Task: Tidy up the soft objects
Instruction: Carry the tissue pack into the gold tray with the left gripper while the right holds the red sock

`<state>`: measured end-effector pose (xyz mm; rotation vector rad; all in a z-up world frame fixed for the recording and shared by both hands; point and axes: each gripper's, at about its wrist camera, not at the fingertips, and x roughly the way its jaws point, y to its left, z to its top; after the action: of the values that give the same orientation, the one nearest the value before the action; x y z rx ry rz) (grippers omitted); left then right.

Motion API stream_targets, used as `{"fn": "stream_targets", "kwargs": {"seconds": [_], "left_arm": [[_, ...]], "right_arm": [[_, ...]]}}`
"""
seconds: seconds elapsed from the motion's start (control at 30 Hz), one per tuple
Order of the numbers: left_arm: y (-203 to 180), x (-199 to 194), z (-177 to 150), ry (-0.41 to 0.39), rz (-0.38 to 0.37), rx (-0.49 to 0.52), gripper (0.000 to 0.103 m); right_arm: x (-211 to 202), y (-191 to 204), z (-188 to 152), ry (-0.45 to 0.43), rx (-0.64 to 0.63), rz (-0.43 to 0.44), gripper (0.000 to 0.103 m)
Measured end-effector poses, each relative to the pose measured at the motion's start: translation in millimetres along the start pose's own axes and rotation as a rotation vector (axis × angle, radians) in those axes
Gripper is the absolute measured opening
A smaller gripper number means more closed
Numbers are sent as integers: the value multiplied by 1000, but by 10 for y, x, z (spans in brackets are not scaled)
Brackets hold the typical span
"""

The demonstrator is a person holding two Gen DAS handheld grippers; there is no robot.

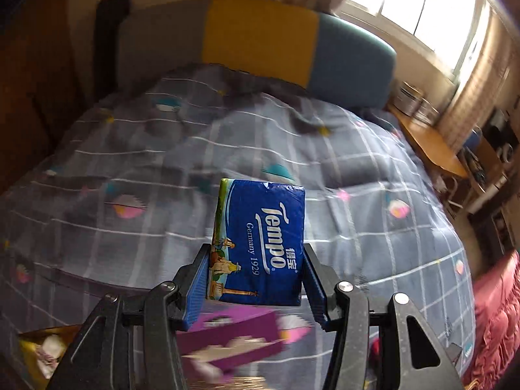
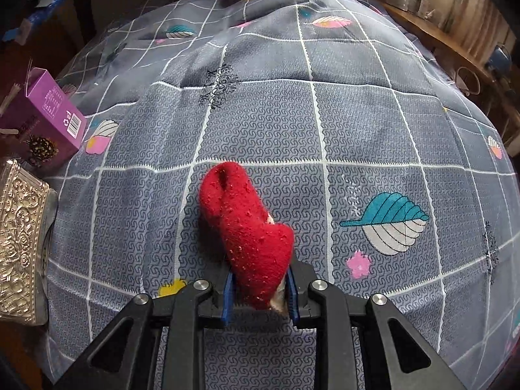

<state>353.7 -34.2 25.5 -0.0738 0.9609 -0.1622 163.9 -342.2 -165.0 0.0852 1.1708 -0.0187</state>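
Gripping a tissue pack [image 1: 260, 243], left gripper [image 1: 255, 279]; right gripper [image 2: 260, 295] clamping red sock [image 2: 247, 227].

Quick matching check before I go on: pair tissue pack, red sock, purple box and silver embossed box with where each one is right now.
Things:
1. tissue pack
2. red sock
3. purple box
4. silver embossed box

Places:
A. at the quilt's left edge, nearest the camera
B. in the right claw
C. in the left claw
D. at the quilt's left edge, farther back

Pairs: 1-C, 2-B, 3-D, 4-A
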Motion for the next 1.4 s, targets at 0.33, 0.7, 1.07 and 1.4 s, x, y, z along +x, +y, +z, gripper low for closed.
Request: {"fn": "stream_targets", "kwargs": {"seconds": [0.33,0.7,1.07,1.4], "left_arm": [[1271,-389,-688,-6,123,-74,53],[1821,-712,-1753,-29,98,-176,53],[1977,-1200,-2572,-149,200,-172,53],[2175,-1508,-3060,-193,324,-171,53]], "right_arm": [[31,58,38,-4,-37,-31,30],[17,104,-39,-46,-95,-68,33],[-11,218,-96,-73,-168,-130,31],[-11,208,-99,-80,-175,-129,32]]}}
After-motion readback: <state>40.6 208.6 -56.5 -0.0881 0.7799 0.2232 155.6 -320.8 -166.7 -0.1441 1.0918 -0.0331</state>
